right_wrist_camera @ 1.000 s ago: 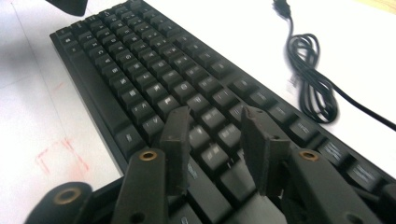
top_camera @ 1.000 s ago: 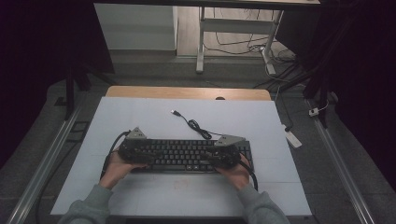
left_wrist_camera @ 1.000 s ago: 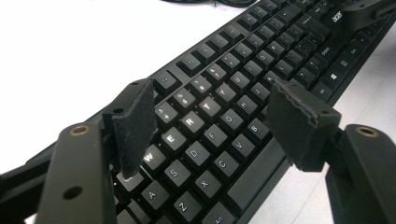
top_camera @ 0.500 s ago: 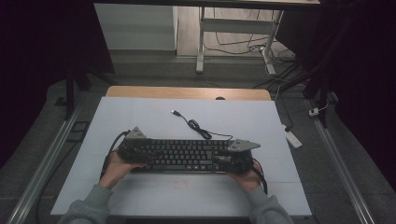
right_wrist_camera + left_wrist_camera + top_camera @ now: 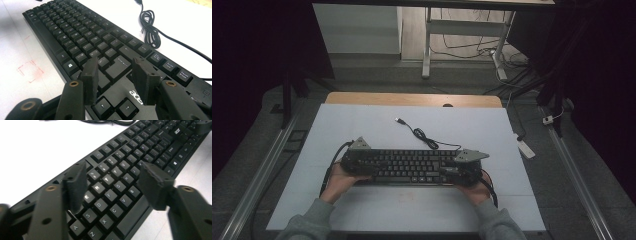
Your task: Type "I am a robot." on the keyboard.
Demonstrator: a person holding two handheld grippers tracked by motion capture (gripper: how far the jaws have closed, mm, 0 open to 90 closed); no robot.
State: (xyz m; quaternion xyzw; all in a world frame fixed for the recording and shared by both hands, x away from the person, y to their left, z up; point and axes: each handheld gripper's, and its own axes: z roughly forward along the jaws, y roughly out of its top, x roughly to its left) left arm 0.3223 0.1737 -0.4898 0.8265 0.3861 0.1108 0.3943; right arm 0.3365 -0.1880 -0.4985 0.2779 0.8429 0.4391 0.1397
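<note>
A black Acer keyboard (image 5: 412, 167) lies across the white table top (image 5: 362, 125), with its black cable (image 5: 424, 137) coiled behind it and ending in a USB plug (image 5: 399, 120). My left gripper (image 5: 363, 165) is over the keyboard's left end. In the left gripper view the left gripper (image 5: 113, 178) is open above the letter keys (image 5: 107, 180); its jaws have just been closing, and the pads grip nothing. My right gripper (image 5: 458, 172) is over the right end. The right gripper (image 5: 115, 65) stands open above the Enter key (image 5: 118, 66) and arrow keys, its jaws having just opened slightly.
A faint red square mark (image 5: 30, 71) is on the table in front of the keyboard. A wooden strip (image 5: 412, 99) runs along the far table edge. Metal rails (image 5: 257, 175) flank the table, and a white power strip (image 5: 523, 147) lies on the floor at right.
My right gripper has slid to the right along the keyboard toward its right end. The left hand and the keyboard have stayed in place.
</note>
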